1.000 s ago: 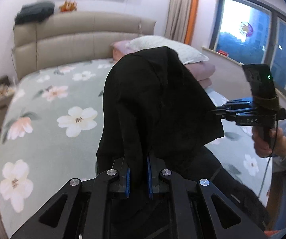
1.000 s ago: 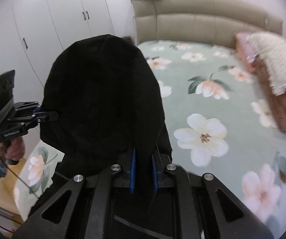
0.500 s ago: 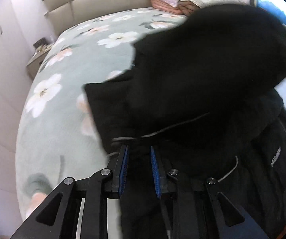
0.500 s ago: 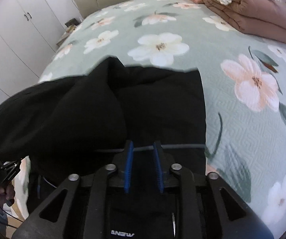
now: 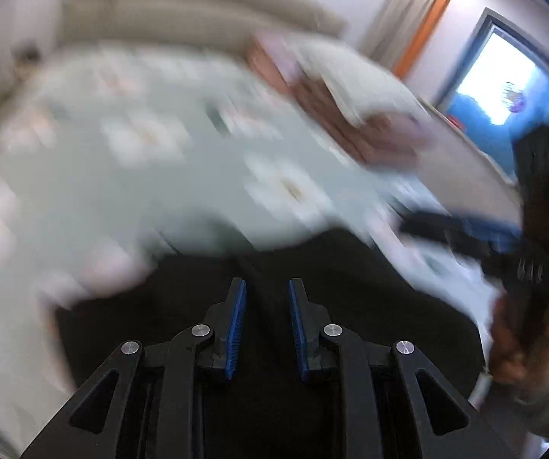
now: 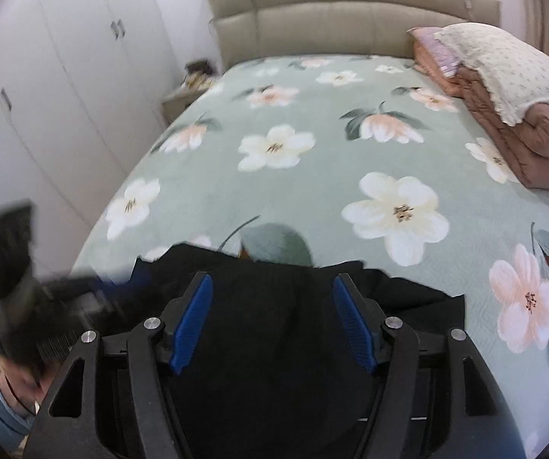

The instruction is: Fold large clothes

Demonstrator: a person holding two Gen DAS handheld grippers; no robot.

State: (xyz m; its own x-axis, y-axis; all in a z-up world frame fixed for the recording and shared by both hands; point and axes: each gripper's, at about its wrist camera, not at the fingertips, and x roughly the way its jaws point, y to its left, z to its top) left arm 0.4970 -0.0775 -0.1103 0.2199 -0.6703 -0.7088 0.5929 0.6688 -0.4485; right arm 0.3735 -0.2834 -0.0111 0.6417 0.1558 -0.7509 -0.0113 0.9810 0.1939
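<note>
A large black garment (image 6: 408,298) lies flat at the near edge of the bed, just under both grippers. My right gripper (image 6: 272,281) hovers over it with its jaws opening wide, and the blue pads (image 6: 194,313) press on nothing. In the blurred left wrist view, my left gripper (image 5: 266,285) stands slightly apart over the black garment (image 5: 331,264), with a narrow gap between the pads and no cloth pinched that I can make out. Each gripper shows at the edge of the other's view: the right gripper (image 5: 465,229) and the left gripper (image 6: 83,290).
A green floral bedspread (image 6: 312,191) stretches ahead to a beige headboard (image 6: 351,11). A folded pink quilt (image 6: 523,145) under a cream pillow (image 6: 504,65) lies at the right. White wardrobes (image 6: 64,76) and a nightstand (image 6: 186,95) stand to the left, a window (image 5: 504,88) to the right.
The garment hung raised from both shut grippers; it has come down and folded flat onto the bed. Both grippers have let go, the right one spreading wide.
</note>
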